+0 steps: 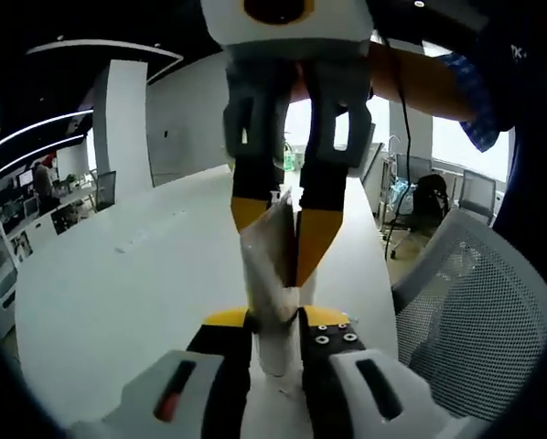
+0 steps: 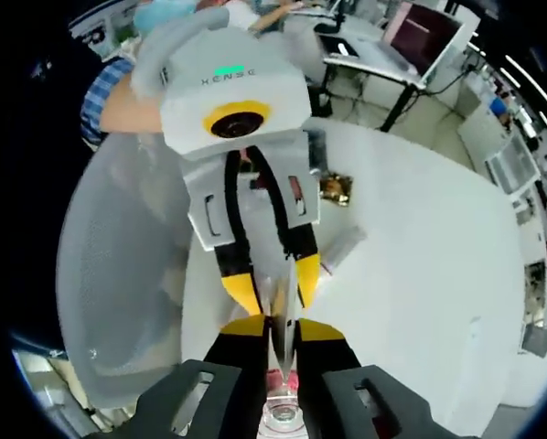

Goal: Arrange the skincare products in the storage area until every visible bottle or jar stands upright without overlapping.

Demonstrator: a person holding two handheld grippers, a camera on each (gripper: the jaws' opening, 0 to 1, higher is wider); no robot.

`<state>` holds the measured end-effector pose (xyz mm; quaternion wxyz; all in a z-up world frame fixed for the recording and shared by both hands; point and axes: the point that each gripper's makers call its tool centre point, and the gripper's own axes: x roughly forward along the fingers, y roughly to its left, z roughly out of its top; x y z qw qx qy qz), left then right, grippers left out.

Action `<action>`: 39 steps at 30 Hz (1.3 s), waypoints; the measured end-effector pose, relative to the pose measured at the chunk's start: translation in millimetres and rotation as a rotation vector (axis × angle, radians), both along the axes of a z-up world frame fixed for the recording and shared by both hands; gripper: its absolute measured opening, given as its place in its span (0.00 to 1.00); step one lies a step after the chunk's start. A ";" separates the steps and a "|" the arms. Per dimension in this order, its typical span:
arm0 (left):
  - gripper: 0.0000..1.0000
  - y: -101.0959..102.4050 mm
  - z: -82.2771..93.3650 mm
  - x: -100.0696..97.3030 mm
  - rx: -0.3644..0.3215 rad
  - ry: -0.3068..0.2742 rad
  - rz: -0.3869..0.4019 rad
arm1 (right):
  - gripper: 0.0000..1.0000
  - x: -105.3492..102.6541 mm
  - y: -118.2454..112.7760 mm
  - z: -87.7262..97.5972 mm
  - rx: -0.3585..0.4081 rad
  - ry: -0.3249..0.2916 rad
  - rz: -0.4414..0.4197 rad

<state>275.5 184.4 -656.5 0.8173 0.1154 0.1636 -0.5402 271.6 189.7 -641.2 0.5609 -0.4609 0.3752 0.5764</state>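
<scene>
Two claws meet on one thing: a white tube with a flat crimped end, held up over the white bench. In the left gripper view, the left claw rises from the bottom, its yellow-tipped jaws nearly closed and pressed against the lower body of the tube. The right claw comes down from the top of that view and pinches the tube's crimped upper end between its own yellow tips. In the right gripper view the same pairing shows from the other side: the right claw grips the thin edge of the tube from below, with the left claw meeting it from above. At the bottom of this view, between the black jaw bases, sits a clear rounded piece with a pinkish part above it; what it is cannot be made out. Farther off on the bench lies a small gold-brown item. The left gripper view alone carries a grey mesh chair at the right and, beyond it, bright windows.
</scene>
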 end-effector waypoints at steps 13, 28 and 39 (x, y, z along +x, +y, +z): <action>0.15 5.7 -4.5 -1.6 0.047 0.007 0.002 | 0.07 -1.0 3.0 -19.1 -0.022 0.039 -0.028; 0.14 -1.7 -6.8 1.8 0.058 -0.025 0.032 | 0.08 3.8 -7.3 -31.1 -0.126 0.025 0.051; 0.14 -8.0 -7.0 3.5 0.033 -0.025 0.046 | 0.10 4.5 -14.8 -27.9 -0.144 -0.041 0.142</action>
